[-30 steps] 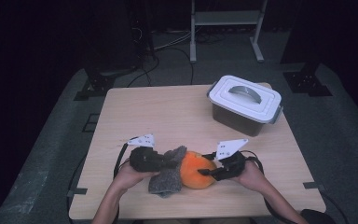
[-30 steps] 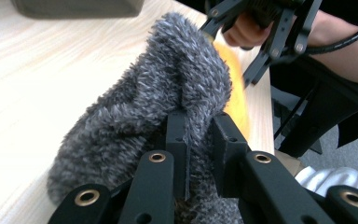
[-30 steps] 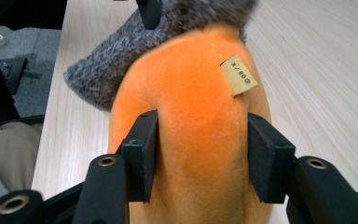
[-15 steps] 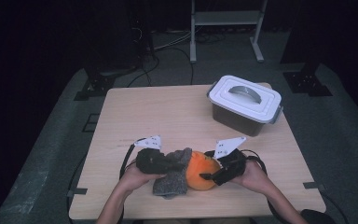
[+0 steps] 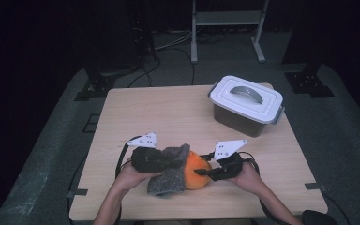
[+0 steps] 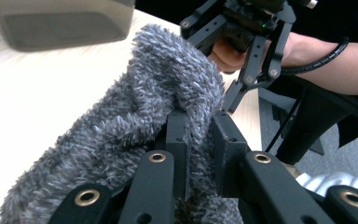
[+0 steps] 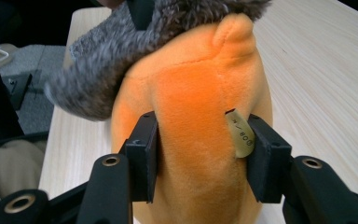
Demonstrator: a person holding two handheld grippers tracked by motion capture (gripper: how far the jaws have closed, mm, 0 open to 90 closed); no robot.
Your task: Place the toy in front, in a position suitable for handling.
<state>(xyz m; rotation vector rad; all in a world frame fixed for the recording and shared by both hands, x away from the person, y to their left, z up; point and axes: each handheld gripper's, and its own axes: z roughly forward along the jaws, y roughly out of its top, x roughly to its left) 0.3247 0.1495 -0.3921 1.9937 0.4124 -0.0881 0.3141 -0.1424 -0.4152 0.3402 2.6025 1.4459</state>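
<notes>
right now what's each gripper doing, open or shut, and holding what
Left gripper: shut on the grey fuzzy cloth.
Right gripper: jaws have just been closing, pads now pressing on the orange plush toy.

An orange plush sits at the counter's 6 o'clock edge, soft and rounded, with a small nub on top and a pale tag on its side. A grey fuzzy cloth drapes over the plush's 9 o'clock side and top, touching it, bunched and folded, its lower end lying on the counter.
</notes>
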